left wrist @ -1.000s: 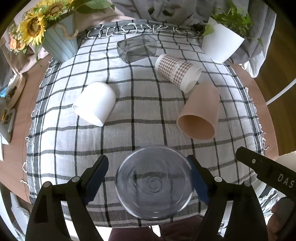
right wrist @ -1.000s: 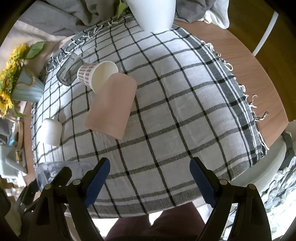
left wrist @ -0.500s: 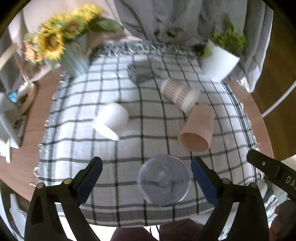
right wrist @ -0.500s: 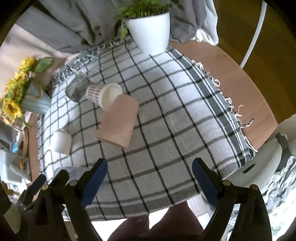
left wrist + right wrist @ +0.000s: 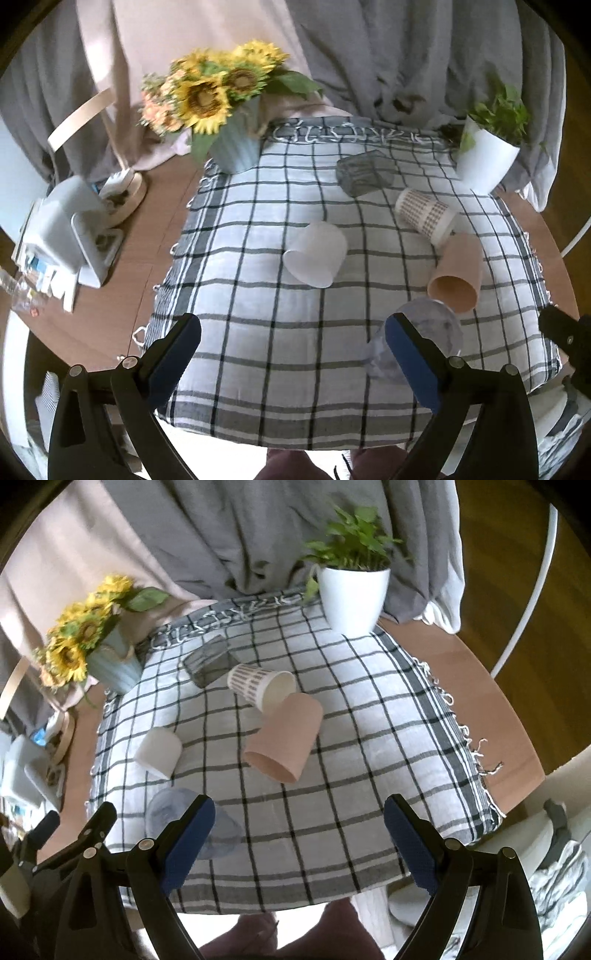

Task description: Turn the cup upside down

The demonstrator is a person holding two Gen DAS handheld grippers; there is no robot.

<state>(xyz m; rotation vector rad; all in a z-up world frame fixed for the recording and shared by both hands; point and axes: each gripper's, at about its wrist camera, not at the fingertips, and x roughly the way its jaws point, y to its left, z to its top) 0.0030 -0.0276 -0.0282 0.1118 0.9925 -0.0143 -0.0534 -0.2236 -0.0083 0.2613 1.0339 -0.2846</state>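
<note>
A clear plastic cup (image 5: 432, 332) stands upside down on the checked cloth (image 5: 258, 295) near its front edge; it also shows in the right wrist view (image 5: 173, 812). A white cup (image 5: 316, 258), a pink cup (image 5: 458, 273), a checked paper cup (image 5: 424, 216) and a dark glass (image 5: 364, 173) lie on their sides. My left gripper (image 5: 293, 354) is open and empty, raised, left of the clear cup. My right gripper (image 5: 295, 834) is open and empty, raised above the cloth's front edge.
A sunflower vase (image 5: 236, 147) stands at the back left and a white plant pot (image 5: 484, 162) at the back right. Clutter (image 5: 70, 236) lies on the wooden table to the left. Grey curtains hang behind.
My left gripper has let go of the clear cup, pulled back, risen and swung left. My right gripper has also risen and drawn back. The clear cup stays upside down.
</note>
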